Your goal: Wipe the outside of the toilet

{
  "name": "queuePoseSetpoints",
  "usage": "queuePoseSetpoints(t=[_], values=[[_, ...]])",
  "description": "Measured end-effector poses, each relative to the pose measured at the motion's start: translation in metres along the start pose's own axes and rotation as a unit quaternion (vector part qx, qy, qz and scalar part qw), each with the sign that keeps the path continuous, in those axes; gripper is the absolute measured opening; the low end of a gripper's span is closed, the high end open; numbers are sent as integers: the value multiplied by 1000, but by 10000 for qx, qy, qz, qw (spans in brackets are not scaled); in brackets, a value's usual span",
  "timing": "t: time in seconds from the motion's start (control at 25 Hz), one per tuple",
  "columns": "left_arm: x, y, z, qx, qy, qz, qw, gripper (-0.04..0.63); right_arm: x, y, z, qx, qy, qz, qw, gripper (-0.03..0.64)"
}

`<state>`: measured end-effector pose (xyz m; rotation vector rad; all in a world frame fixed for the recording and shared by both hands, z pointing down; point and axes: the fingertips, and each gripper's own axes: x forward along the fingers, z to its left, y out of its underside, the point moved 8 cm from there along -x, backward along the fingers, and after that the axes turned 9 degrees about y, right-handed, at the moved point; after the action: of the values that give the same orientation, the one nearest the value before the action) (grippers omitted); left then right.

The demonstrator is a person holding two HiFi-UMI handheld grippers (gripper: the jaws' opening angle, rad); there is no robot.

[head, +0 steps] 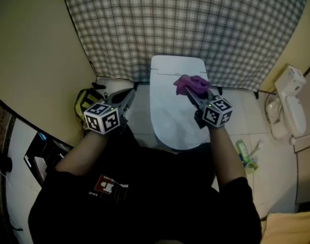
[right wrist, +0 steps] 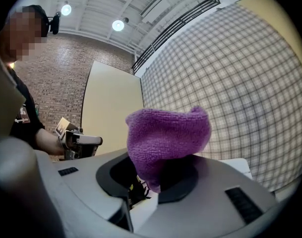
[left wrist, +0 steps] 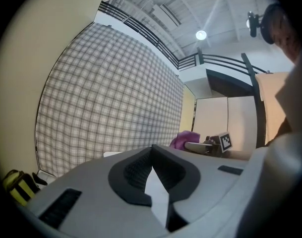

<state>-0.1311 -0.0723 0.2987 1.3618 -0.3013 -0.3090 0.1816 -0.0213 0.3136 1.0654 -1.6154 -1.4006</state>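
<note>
Two-jaw right gripper [head: 192, 92] clamps purple cloth [head: 191, 83] above toilet [head: 170, 123] | left gripper [head: 127, 99] jaws together — empty | shirt print [head: 106, 186] unreadable

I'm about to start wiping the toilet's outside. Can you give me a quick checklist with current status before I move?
1. Cloth held: ok. The right claw is shut on the purple cloth.
2. Left claw free: ok. It is shut with nothing in it, off to the left of the toilet.
3. Lid down: ok.
4. Cloth touching the toilet: cannot tell. It sits over the lid's rear, near the tank.
5. Right side clear: not ok. A green bottle lies on the floor beside the bowl.
</note>
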Motion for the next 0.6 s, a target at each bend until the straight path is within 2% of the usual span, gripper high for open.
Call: queuePoseSetpoints(t=[0.2, 0.32, 0.44, 0.6], values=[[3, -11, 1, 24, 93, 35, 9999, -5, -4, -31, 7, -304, 49, -132, 9994, 91], [-5, -9, 10, -108, 102, -124, 9998, -5, 4, -46, 14, -543, 27, -50, 9985, 91], [-16, -3, 31, -401, 54, -289, 9988, -5, 22, -59, 22, -822, -16, 153, 9965, 91], [-24, 8, 67, -464, 12, -287, 9985, -5, 60, -95, 32, -1356, 5, 333, 9902, 91]])
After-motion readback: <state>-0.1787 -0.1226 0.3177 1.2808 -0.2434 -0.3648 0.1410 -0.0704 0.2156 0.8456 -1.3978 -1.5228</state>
